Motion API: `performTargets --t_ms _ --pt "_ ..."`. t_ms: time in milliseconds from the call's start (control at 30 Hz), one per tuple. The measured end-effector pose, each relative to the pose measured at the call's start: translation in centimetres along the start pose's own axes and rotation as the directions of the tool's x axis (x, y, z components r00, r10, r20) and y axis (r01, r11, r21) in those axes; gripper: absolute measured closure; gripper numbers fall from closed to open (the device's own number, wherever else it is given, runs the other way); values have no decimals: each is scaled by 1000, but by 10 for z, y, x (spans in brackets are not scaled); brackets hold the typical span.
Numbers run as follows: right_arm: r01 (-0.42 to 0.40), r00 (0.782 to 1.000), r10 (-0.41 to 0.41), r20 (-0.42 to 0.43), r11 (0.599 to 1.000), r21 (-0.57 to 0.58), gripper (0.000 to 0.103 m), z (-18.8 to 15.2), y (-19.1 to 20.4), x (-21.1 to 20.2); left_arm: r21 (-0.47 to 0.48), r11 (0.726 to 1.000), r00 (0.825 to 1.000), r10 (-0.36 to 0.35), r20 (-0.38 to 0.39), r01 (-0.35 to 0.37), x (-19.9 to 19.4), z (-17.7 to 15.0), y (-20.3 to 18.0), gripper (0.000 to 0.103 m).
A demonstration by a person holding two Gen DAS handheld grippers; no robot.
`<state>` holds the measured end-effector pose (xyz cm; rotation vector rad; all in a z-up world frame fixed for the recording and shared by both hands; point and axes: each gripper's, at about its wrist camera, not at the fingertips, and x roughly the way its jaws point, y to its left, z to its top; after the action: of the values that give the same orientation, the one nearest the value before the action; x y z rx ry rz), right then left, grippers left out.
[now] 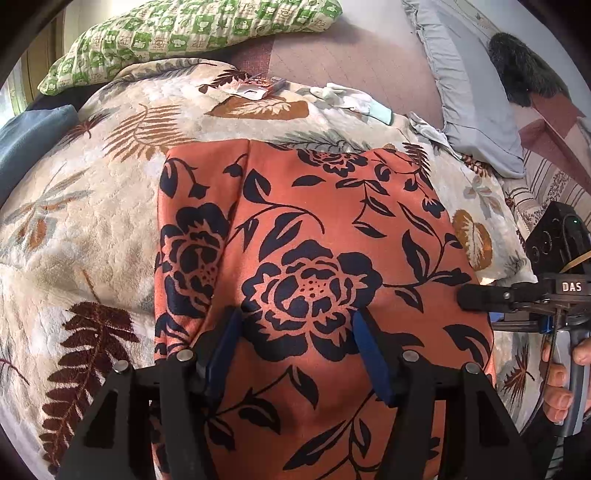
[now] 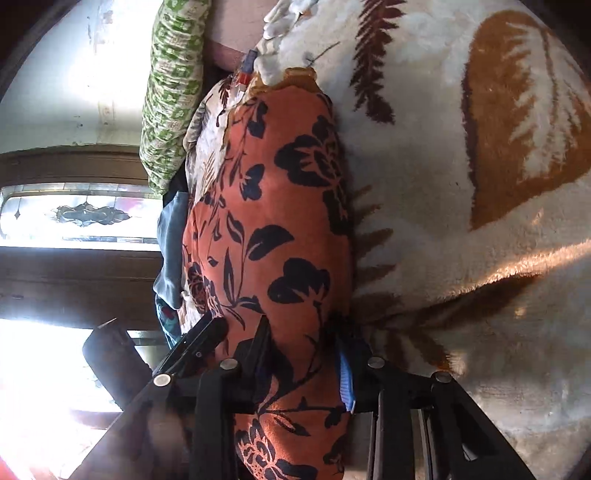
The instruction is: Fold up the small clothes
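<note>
Currently the orange floral garment [image 1: 314, 258] lies folded flat on the cream leaf-print blanket [image 1: 74, 221], its far edge straight, a lengthwise crease running down its left part.

Left gripper [image 1: 297, 347] sits low over the near part of the cloth, blue pads [image 1: 371, 358] well apart, big black rose print showing between them. Nothing pinched; whether the tips touch the fabric I can't tell.

Right gripper [image 2: 304, 354] comes in from the garment's right edge, turned on its side. Its fingers straddle that edge with cloth between them; can't tell if the pads actually bite. The person's hand [image 1: 561, 380] is on its handle.

Further out: green patterned pillow [image 1: 192, 33] at the far side, grey pillow [image 1: 476, 110] to the right, small white-and-mint garment [image 1: 351, 99] and a small packet [image 1: 258, 86] on the blanket beyond the fold.
</note>
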<state>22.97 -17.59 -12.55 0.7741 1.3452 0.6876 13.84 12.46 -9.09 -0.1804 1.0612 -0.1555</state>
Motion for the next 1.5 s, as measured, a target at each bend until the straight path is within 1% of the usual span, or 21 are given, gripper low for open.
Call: performTargets --t_ms 100,233,400,433,567,600,700,767,800,900,967,1033,1100,1133,1167,1233,1267,1367,1433,1467,1500 --pt "24 1000 -23 18 999 -38 41 2 17 -18 -2 1000 1000 -9 0 9 0 -1 1 39" --pt "49 986 -40 161 998 -51 23 27 29 -43 -7 1000 1000 -15 1 15 -1 -1 1 39" --pt "21 992 -25 127 999 33 27 75 6 -3 -35 999 999 -41 5 42 -2 1 6 39" --pt "-4 993 1 116 1000 29 58 78 2 7 -42 998 999 -53 7 54 -4 1 8 39" --pt "50 990 -57 132 997 58 63 72 0 19 -172 970 984 -160 82 172 -41 1 33 38" --pt "100 985 -100 139 995 8 61 70 11 15 -209 957 976 -176 128 200 -56 -4 47 37" --pt "215 968 -201 151 973 -83 25 61 38 -5 -344 912 966 -158 204 222 -87 -29 98 28" --pt "227 946 -195 258 969 -99 25 50 55 -34 -438 865 968 -188 169 244 -88 -48 127 28" --pt "185 949 -147 278 976 -117 25 41 63 -45 -471 843 965 -209 160 261 -87 -58 137 28" --pt "65 980 -23 196 976 -206 24 17 99 -41 -506 800 947 -275 167 322 -86 -80 143 28" --pt "26 994 4 107 960 -278 24 -2 116 -24 -498 784 929 -324 180 370 -86 -88 133 28" --pt "69 997 -53 61 952 -300 24 -16 117 -1 -472 784 913 -379 153 404 -78 -92 112 28" --pt "115 993 -109 36 964 -240 24 -18 97 16 -464 809 930 -352 107 360 -64 -94 97 28" --pt "100 995 -95 30 972 -212 24 -19 86 19 -485 802 931 -354 86 349 -54 -97 96 29" --pt "79 997 -72 42 978 -194 24 -20 80 18 -520 780 928 -367 69 348 -45 -100 97 33" --pt "51 998 -44 45 986 -162 24 -18 77 14 -541 756 919 -385 88 368 -44 -99 98 77" --pt "49 998 -44 36 986 -157 24 -17 76 14 -537 746 908 -405 103 394 -48 -98 97 85" --pt "55 998 -52 27 986 -158 24 -16 76 12 -462 772 899 -391 195 436 -70 -93 85 85" --pt "62 998 -57 35 983 -171 24 -16 75 14 -439 807 919 -356 171 395 -59 -96 80 85" --pt "62 998 -55 41 982 -176 24 -16 74 15 -519 775 924 -372 87 360 -36 -105 90 83" --pt "61 998 -54 45 982 -181 24 -16 74 16 -595 701 898 -432 86 394 -23 -116 103 80"
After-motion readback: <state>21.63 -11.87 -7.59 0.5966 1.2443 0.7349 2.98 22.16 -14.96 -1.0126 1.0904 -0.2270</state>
